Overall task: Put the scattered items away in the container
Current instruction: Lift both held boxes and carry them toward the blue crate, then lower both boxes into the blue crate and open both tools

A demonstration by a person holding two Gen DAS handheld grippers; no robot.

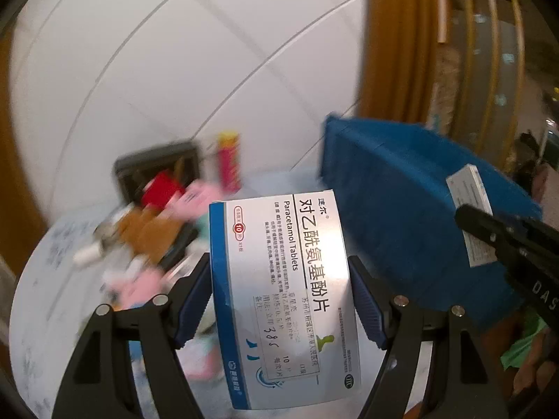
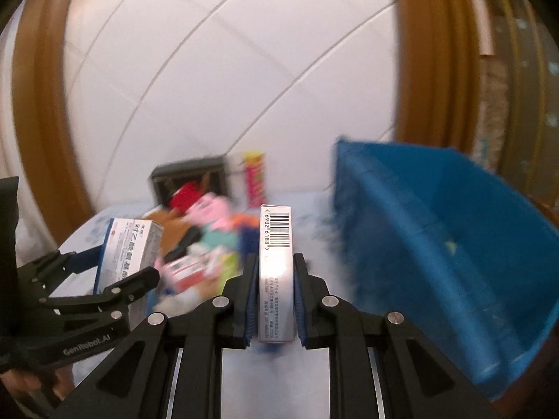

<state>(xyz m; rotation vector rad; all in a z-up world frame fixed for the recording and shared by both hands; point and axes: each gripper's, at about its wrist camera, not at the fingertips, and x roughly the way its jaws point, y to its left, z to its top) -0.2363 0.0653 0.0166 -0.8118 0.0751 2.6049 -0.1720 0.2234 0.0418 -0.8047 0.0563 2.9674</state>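
Our left tool (image 1: 279, 300) clamps the paracetamol box (image 1: 279, 296), our right tool (image 2: 274, 296) a thin carton (image 2: 275, 272), both beside the blue bin (image 2: 436, 244); we risk them colliding there.

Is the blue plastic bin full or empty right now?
Nearly empty: the blue plastic bin shows bare blue floor and walls, only a small greenish speck inside.

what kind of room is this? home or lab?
Probably a home, though I can't be sure: white tiled wall, brown wooden frame, and a pale table cluttered with medicine boxes and toys beside a blue bin. Nothing lab-like shows.
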